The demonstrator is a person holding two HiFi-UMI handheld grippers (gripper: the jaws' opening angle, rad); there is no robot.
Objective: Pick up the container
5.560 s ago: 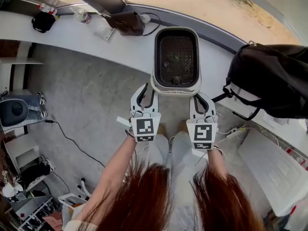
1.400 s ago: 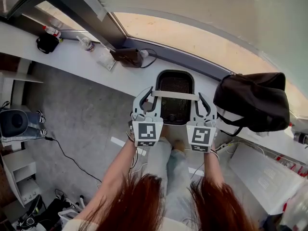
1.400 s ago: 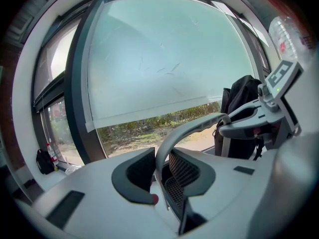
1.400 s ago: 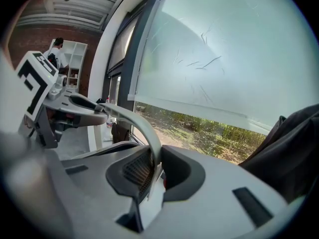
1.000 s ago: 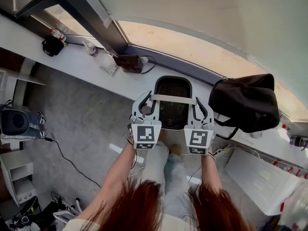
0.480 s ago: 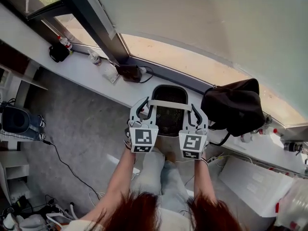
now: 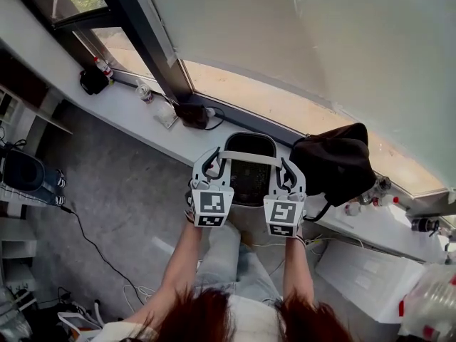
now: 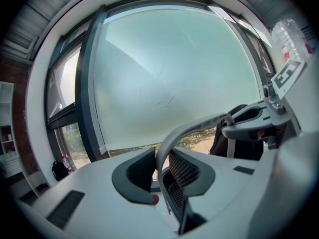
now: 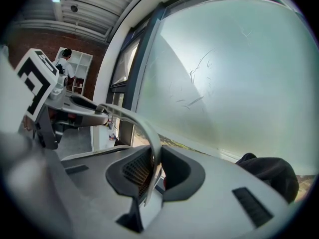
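**Both claws on the near rim, container hanging out ahead**

The container (image 7: 249, 178), a dark mesh basket with a white rim (image 8: 195, 126), sits straight in front of the person, over the white tabletop (image 7: 135, 111) that runs under the window. Its long axis points away from the person, toward the glass. Only its near short edge is held.

The left claw (image 7: 213, 164) is clamped on the left near corner of that rim. In the left gripper view the white band runs between the two dark pads, with the mesh just behind them. The right claw (image 7: 288, 169) grips the right near corner the same way, with the rim pinched edge-on between its pads. Neither hand is nearer than the other. They stand side by side and level, with the rim bridging them.

The whole body of the container therefore lies beyond the grip, so its weight likely pulls the far end down. It looks raised off the tabletop, though the head view shows no plain gap. A black bag (image 7: 335, 164) lies just beside it on the right, near enough to brush if the container swings that way.
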